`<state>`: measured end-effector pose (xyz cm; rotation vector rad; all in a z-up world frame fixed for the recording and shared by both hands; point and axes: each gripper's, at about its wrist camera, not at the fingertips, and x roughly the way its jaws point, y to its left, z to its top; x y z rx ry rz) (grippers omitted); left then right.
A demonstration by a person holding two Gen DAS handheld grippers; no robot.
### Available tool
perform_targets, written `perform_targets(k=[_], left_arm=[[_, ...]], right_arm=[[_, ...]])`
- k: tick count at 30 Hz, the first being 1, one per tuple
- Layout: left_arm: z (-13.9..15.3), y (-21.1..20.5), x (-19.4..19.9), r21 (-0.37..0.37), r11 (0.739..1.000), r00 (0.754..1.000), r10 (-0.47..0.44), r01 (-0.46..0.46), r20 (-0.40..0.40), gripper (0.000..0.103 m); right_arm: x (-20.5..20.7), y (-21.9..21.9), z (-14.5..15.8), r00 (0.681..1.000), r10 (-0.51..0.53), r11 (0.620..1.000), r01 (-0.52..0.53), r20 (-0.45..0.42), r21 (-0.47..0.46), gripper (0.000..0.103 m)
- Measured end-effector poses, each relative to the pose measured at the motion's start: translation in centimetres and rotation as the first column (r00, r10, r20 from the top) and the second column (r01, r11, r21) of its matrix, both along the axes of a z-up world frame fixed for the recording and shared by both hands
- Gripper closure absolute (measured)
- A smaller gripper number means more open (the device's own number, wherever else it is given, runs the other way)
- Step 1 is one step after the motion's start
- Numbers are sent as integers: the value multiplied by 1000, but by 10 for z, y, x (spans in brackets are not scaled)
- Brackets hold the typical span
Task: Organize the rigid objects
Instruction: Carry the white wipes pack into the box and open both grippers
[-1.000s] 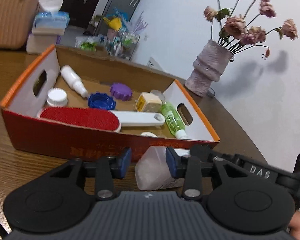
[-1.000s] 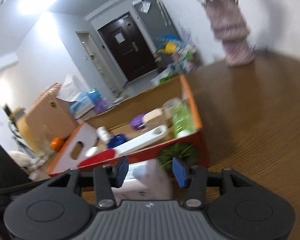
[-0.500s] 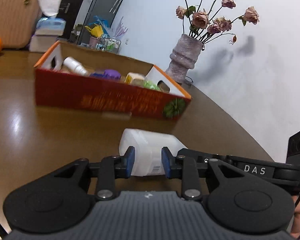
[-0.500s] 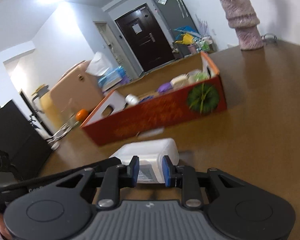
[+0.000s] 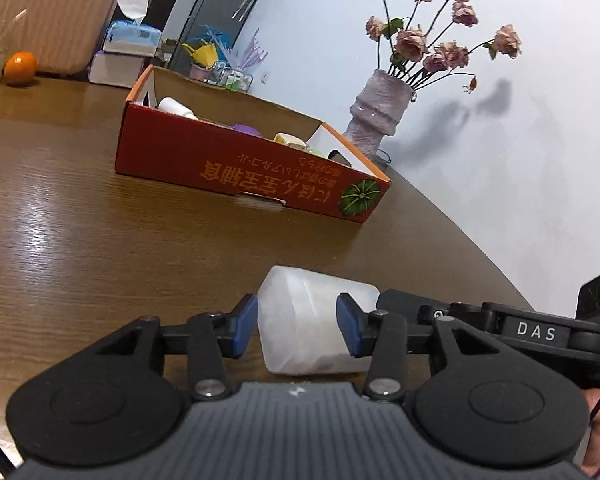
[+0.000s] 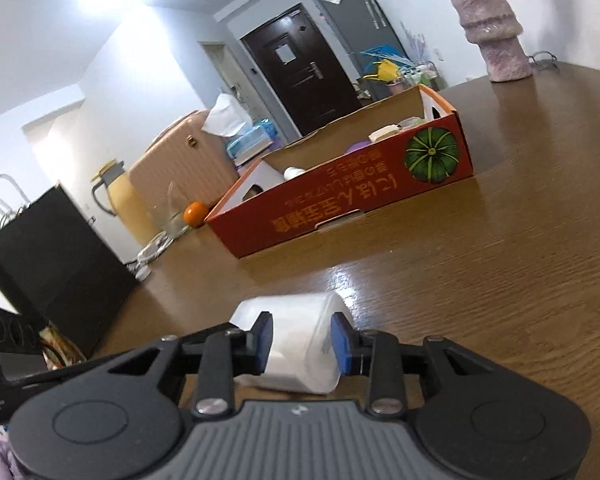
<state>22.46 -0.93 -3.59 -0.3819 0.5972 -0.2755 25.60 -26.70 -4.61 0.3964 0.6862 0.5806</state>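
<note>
One white plastic bottle (image 5: 308, 328) laid on worktop (image 5: 100, 248), bracketed by both tongs: left tongs (image 5: 297, 330) and right tongs (image 6: 302, 342) half-open; pad contact not made out. One red box (image 5: 236, 170) well beyond, contents partly hidden.

Both grippers have drawn back from the red box (image 5: 236, 168) and come down low over the table (image 5: 100, 248), and their blue pads, closed tight on the white bottle (image 5: 304, 328) half a second ago, have spread wider
</note>
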Motion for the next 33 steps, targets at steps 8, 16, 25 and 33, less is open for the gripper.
perform_targets(k=[8, 16, 25, 33], left_arm=[[-7, 6, 7, -95, 995, 999, -19, 16, -32, 62], [24, 9, -8, -100, 995, 999, 13, -9, 37, 62], [107, 29, 77, -38, 998, 973, 59, -52, 223, 61], [125, 60, 219, -3, 995, 982, 100, -101, 159, 62]], right_arm=[[15, 0, -20, 995, -28, 993, 39, -99, 107, 70], [0, 9, 11, 999, -21, 997, 23, -24, 68, 74], [63, 38, 85, 989, 23, 998, -30, 147, 47, 74], [209, 78, 116, 990, 16, 999, -23, 138, 49, 74]])
